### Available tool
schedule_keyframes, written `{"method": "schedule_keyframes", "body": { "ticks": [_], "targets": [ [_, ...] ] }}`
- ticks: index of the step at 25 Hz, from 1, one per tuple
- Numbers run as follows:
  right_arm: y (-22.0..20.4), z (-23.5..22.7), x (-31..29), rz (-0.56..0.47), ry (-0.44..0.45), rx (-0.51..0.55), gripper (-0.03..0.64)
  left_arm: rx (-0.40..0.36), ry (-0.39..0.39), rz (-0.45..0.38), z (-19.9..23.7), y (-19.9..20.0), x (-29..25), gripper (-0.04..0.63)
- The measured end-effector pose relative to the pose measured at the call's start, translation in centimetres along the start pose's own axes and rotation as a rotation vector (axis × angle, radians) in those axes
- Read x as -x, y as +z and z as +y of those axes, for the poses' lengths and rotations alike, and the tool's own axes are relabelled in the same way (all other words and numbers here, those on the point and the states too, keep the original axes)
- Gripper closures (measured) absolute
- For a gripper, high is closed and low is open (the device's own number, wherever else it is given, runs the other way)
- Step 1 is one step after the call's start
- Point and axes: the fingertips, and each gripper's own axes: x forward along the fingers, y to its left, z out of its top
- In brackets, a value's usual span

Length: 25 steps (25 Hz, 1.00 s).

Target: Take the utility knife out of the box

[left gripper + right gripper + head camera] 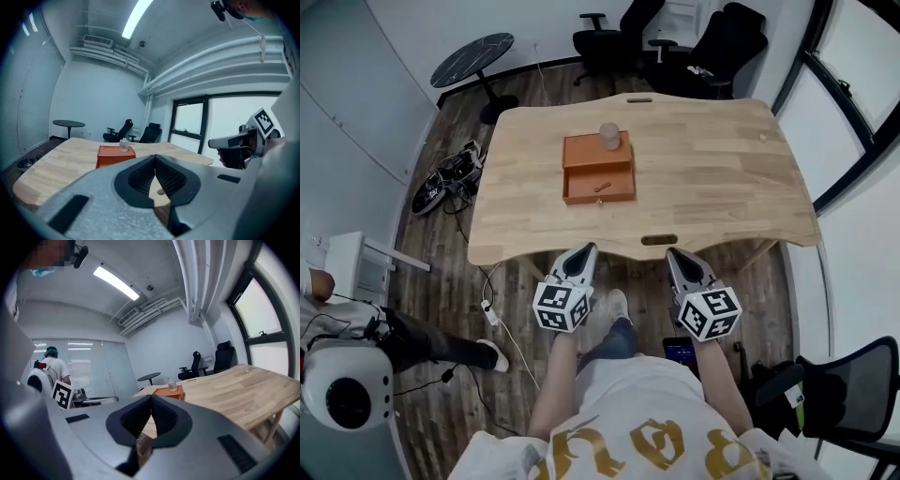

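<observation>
An orange box [598, 167] stands on the wooden table [722, 169], its drawer pulled out toward me. A small orange utility knife [602, 187] lies in the drawer. A clear little bottle [609, 135] rests on the box top. Both grippers hover short of the table's near edge, well away from the box. My left gripper [586, 248] is shut and holds nothing; so is my right gripper [672, 253]. The left gripper view shows its closed tips [155, 157] with the box [115, 154] far ahead. In the right gripper view the tips [151, 397] meet too, the box [169, 391] beyond.
Black office chairs [675, 42] and a round dark side table [473, 58] stand beyond the table. Cables and shoes [441, 183] lie on the floor at left, beside another person [356, 328]. A black chair [844, 384] sits at the lower right.
</observation>
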Motion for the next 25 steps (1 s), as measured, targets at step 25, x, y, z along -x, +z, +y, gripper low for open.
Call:
{"method": "schedule_keyframes", "body": {
  "ticks": [25],
  "targets": [
    [4.8,-9.9,-23.0,0.063,-0.095,-0.015,0.606,0.035,-0.057,0.012,17.8,6.1,-20.4,0.586]
  ]
}}
